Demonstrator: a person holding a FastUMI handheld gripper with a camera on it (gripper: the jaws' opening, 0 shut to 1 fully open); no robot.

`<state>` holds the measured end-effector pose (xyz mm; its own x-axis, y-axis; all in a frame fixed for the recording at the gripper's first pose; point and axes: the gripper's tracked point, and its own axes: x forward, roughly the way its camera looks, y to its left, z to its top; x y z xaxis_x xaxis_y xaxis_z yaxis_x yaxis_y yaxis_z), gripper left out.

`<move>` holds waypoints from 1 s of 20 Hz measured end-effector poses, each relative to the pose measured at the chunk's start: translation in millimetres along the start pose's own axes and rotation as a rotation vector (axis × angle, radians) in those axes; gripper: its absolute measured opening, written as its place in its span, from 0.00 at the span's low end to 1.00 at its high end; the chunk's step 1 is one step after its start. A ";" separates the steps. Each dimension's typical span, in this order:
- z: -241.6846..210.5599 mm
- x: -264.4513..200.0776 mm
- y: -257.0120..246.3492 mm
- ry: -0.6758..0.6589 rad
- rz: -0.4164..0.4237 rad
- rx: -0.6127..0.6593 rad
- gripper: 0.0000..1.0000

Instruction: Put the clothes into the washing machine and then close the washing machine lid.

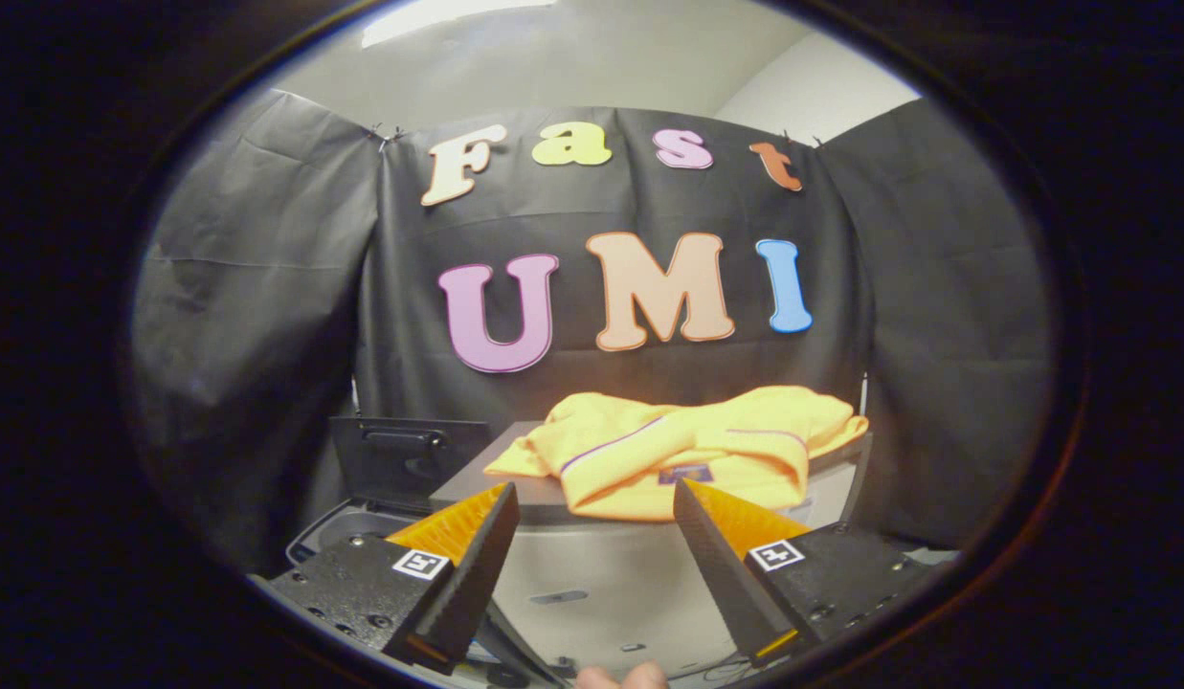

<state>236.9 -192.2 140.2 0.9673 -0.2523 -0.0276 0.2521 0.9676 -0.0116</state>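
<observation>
far to the left, the washing machine lid (410,455) stands raised. gripper (596,502) gapes wide, holding nothing. just beyond its fingers, right of the lid, yellow clothes (682,445) lie heaped on the washing machine (592,574); grab a thick fold centrally.

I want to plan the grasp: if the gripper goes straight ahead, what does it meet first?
Probably the yellow garment, lying just beyond the open gripper on a dark raised surface; depth is unclear.
</observation>
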 end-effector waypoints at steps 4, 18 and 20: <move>15.2 37.8 -35.8 0.032 -0.057 -0.078 0.98; -35.2 129.7 -58.6 0.422 0.004 -0.085 0.96; -40.1 136.5 -57.3 0.467 0.023 -0.052 0.95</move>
<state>353.3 -282.2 97.0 0.8529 -0.2174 -0.4746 0.2176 0.9745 -0.0553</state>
